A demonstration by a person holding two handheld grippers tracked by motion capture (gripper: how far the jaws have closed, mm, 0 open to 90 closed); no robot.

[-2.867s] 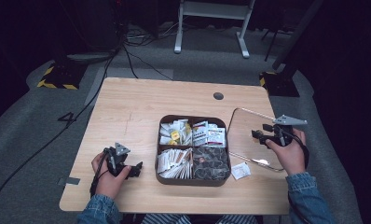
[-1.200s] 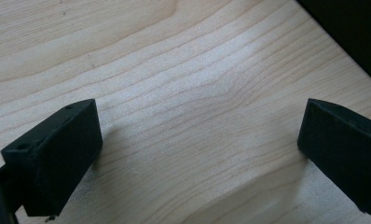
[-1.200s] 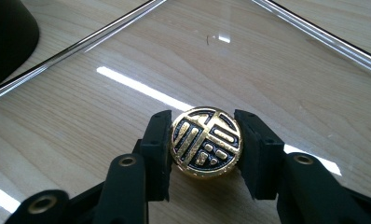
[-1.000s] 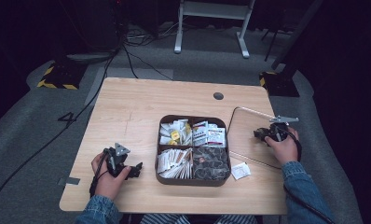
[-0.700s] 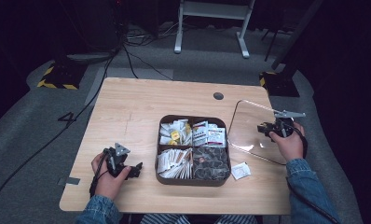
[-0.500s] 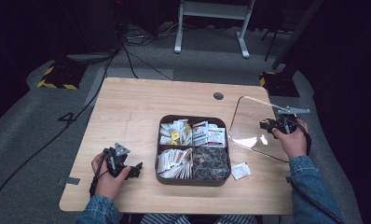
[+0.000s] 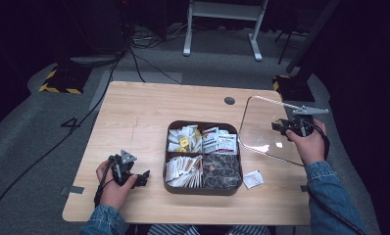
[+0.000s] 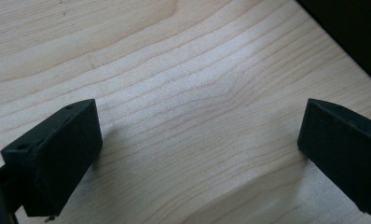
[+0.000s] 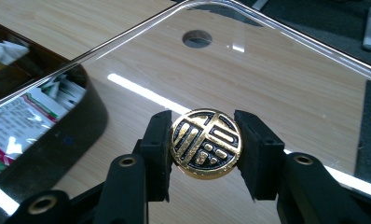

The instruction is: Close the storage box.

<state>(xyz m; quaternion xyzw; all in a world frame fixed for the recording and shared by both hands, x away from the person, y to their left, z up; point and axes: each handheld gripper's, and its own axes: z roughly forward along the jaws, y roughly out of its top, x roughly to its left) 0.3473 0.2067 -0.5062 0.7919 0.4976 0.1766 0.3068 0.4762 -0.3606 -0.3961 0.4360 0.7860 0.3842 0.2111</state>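
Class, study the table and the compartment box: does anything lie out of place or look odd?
One white sachet lies loose on the table, just right of the compartment box, while the other packets sit inside it. The clear lid is off the box, held tilted by its gold knob in the right gripper.

Desk (image 7: 149,117) fills the centre of the high view. Four-compartment tray (image 7: 203,185) sits centre frame, packets in its compartments. Clear lid (image 7: 261,129) stands right of the tray, tilted, lower edge near the desk, held by its knob (image 9: 206,143) between the right gripper (image 7: 286,126) jaws. Loose packet (image 7: 253,178) lies lower right of the tray. Desk hole (image 7: 229,101) above the tray. Left gripper (image 7: 134,174) lower left, on the desk.
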